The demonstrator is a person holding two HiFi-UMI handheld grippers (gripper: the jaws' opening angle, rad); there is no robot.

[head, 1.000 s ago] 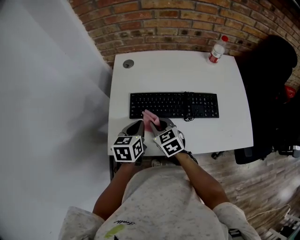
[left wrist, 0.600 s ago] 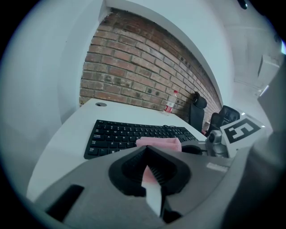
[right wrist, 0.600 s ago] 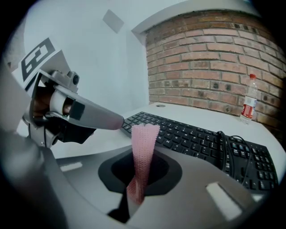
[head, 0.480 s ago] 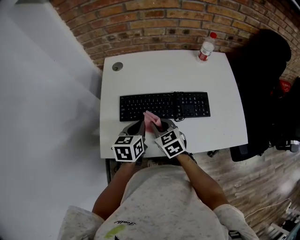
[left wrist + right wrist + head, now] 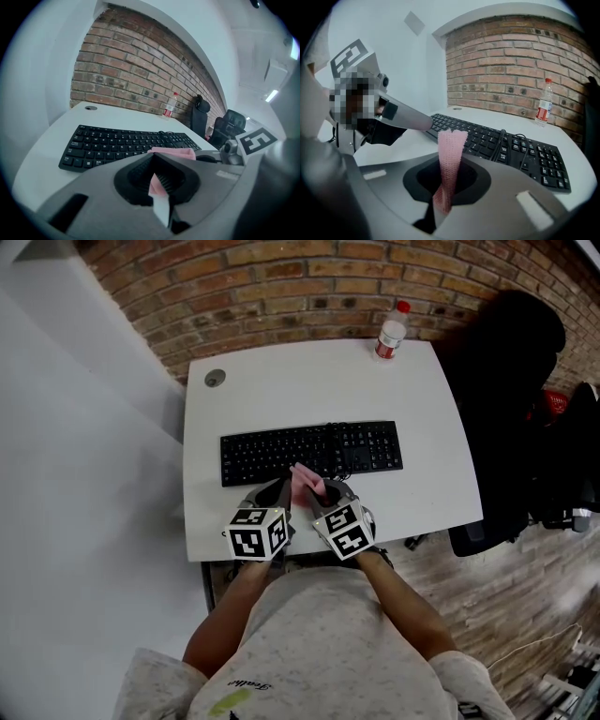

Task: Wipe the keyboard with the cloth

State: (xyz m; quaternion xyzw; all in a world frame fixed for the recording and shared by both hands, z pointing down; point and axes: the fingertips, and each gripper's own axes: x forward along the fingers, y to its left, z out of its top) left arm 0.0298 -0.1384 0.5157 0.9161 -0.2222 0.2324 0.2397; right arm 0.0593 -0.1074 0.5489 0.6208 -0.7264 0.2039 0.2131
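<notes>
A black keyboard [image 5: 281, 454] lies across the white table [image 5: 309, 381]. Just in front of its middle, my right gripper [image 5: 319, 491] is shut on a pink cloth [image 5: 305, 480]. In the right gripper view the cloth [image 5: 450, 154] stands up as a narrow strip out of the closed jaws [image 5: 449, 178], with the keyboard [image 5: 520, 150] behind it. My left gripper [image 5: 279, 493] sits close beside it on the left, shut, its bare tip [image 5: 419, 123] a little short of the cloth. Over the left jaws [image 5: 159, 187] the cloth [image 5: 172, 153] and the keyboard [image 5: 117, 140] show.
A plastic water bottle [image 5: 388, 334] with a red cap stands at the table's far right corner, against the brick wall. A round cable grommet [image 5: 216, 378] is at the far left. The keyboard's black cable [image 5: 506, 140] loops over its keys. A black office chair [image 5: 506, 381] stands to the right.
Both grippers, with the cloth, have shifted to the right along the keyboard's front edge, from near its left end to about its middle. The grips look the same.
</notes>
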